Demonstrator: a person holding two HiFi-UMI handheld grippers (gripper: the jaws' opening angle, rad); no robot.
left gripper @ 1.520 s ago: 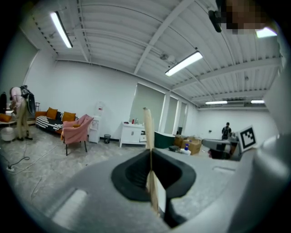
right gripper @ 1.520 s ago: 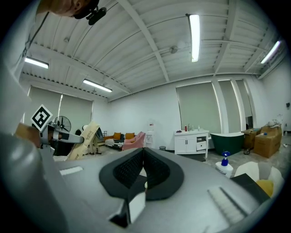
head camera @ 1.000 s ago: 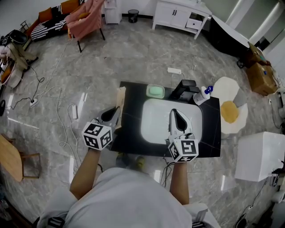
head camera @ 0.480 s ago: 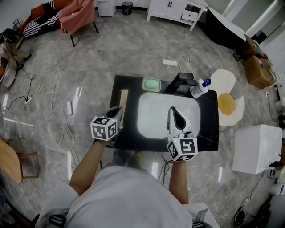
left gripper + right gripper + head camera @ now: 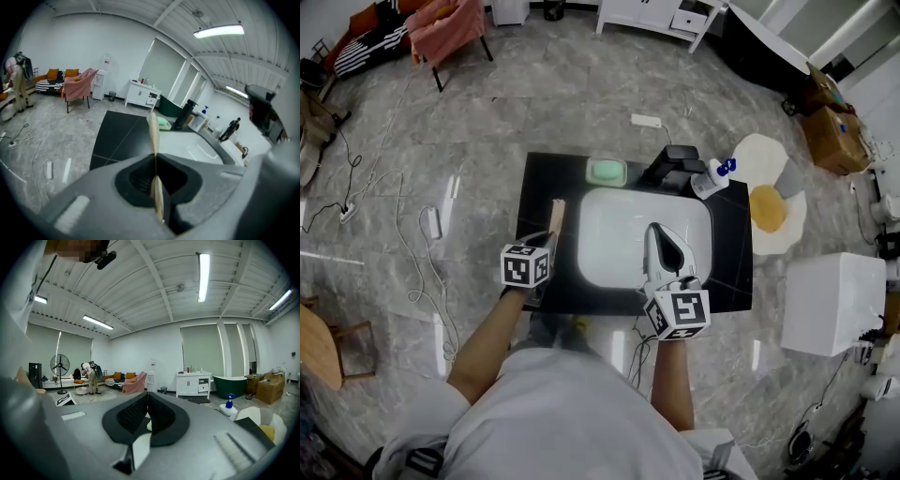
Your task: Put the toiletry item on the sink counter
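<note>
While left tongs (image 5: 546, 242) clamp the wooden toiletry item (image 5: 556, 217) near the tabletop's (image 5: 542, 178) left edge, right tongs (image 5: 656, 234) closed and empty, an early release could tip it off.

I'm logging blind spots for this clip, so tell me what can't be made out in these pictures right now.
- Wooden item in the left gripper: edge-on in the left gripper view, small and partly covered by the gripper in the head view, so its kind is unclear.
- Spray bottle label: too small in the head view.
- Right gripper height above the basin: the head view looks straight down, and its own view looks out across the room.
</note>
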